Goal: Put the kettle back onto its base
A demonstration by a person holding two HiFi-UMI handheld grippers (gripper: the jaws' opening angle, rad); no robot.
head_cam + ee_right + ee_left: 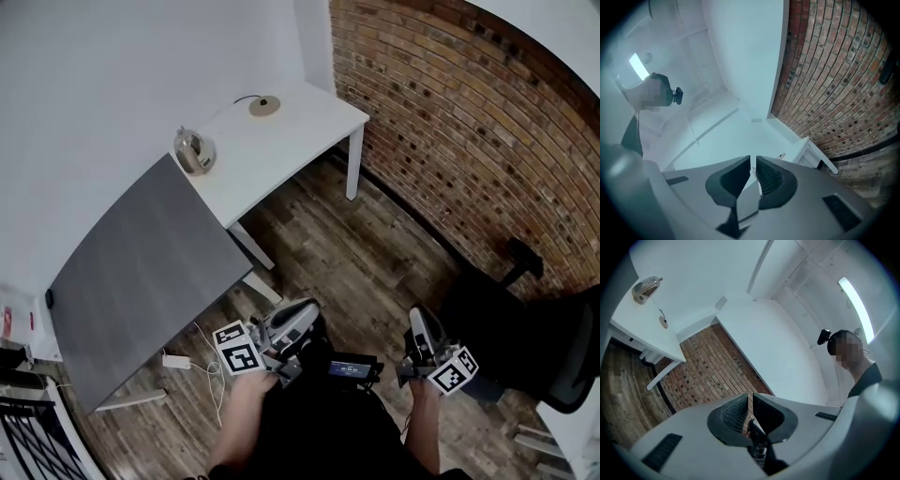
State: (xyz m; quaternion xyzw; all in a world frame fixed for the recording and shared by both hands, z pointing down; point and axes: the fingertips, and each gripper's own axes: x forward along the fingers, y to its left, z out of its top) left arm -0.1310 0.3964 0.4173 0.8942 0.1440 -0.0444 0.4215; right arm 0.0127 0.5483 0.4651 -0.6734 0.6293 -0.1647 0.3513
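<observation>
The steel kettle (194, 150) stands on the white table (300, 141) near its left end, apart from its round base (264, 106), which lies further back with a thin cord. The left gripper view shows the same kettle (647, 289) and base (663, 322) far off at the upper left. My left gripper (306, 313) and right gripper (418, 317) are held close to my body over the wooden floor, well short of the table. The jaws of both the left gripper (750, 401) and the right gripper (753, 164) are shut, with nothing between them.
A grey desk top (141, 272) adjoins the white table on the left. A brick wall (450, 122) runs along the right. A black office chair (548, 352) stands at the lower right. A white power adapter (176, 361) with cable lies on the floor.
</observation>
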